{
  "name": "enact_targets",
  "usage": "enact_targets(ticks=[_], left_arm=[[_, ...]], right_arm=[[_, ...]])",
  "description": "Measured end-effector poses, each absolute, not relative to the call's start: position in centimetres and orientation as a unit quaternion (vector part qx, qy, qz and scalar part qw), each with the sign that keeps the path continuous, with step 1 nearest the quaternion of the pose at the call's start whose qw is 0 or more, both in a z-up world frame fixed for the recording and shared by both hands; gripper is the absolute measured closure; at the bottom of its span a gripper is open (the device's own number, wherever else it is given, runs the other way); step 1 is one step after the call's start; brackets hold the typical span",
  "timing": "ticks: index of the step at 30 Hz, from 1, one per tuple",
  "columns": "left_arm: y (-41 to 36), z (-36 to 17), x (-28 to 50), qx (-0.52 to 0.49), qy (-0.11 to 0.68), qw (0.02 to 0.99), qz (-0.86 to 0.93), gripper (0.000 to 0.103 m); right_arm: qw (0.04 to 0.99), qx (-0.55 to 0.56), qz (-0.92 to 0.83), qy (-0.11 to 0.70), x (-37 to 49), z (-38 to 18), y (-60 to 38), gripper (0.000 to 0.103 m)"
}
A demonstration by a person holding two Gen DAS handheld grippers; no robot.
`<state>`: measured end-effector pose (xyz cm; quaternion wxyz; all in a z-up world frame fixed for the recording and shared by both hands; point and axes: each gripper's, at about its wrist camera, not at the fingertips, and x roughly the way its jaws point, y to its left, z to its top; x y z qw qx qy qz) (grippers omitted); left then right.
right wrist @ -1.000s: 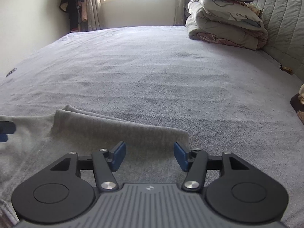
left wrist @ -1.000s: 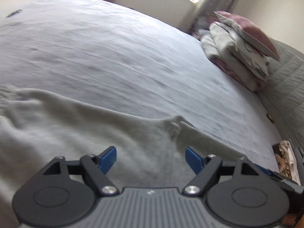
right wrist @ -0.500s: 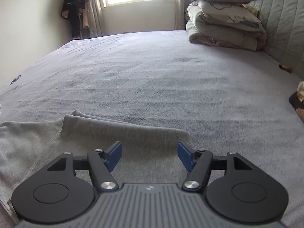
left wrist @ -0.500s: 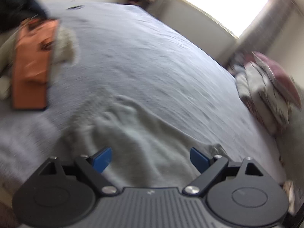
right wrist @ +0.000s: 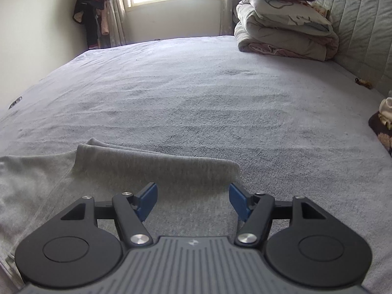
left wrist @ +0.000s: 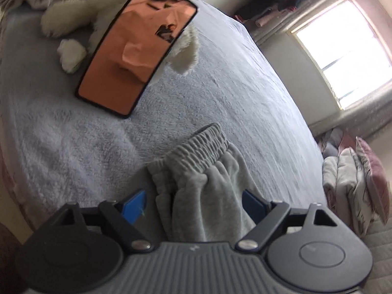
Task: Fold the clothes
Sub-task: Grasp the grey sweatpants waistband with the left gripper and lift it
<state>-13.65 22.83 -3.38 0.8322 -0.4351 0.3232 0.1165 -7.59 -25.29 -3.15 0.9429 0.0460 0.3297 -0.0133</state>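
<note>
Grey sweatpants lie on the grey bed cover (right wrist: 196, 93). In the left wrist view their gathered elastic waistband (left wrist: 196, 147) bunches up just ahead of my left gripper (left wrist: 193, 205). Its jaws are closing with the cloth below the waistband between them, and the blue pads (left wrist: 134, 207) stand apart from the fabric. In the right wrist view a folded, flat part of the sweatpants (right wrist: 152, 169) lies under and ahead of my right gripper (right wrist: 193, 199). That gripper is open, hovering over the cloth with nothing pinched.
A phone with an orange screen (left wrist: 137, 49) leans on a white plush toy (left wrist: 71, 17) at the bed's left end. Stacked pillows and a duvet (right wrist: 281, 24) sit by the quilted headboard (right wrist: 362, 36). Dark clothes (right wrist: 93, 12) hang beside the window.
The left gripper has swept left along the sweatpants and rolled, and now sits at the waistband; phone and plush toy came into view. The right gripper stayed put, its jaws slightly wider.
</note>
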Motion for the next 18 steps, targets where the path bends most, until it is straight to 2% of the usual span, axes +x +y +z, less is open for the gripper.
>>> enact_targets(ticks=[4,10,13,14,15,18], left_arm=[[22.9,-4.6,-13.1,-0.463,0.326,0.817,0.111,0.027],[22.9,-6.1,-13.5,-0.494,0.309,0.805,0.113,0.028],[22.4,-6.4,-13.1,-0.485,0.325,0.804,0.106,0.031],[22.2,-6.4,-13.0,-0.479,0.328,0.807,0.106,0.036],[22.0,-6.4,-12.9,-0.477,0.331,0.808,0.104,0.045],[21.8,-6.6,-12.8,-0.47,0.336,0.809,0.111,0.066]], right_arm=[[0.943,0.048,-0.013,0.33,-7.7,-3.1,-25.5,0.036],[0.941,0.055,-0.012,0.333,-7.6,-3.1,-25.6,0.036],[0.941,0.052,-0.01,0.335,-7.6,-3.2,-25.4,0.036],[0.941,0.05,-0.009,0.335,-7.6,-3.2,-25.3,0.036],[0.941,0.048,-0.008,0.335,-7.7,-3.2,-25.2,0.036],[0.942,0.047,-0.007,0.333,-7.8,-3.2,-25.1,0.036]])
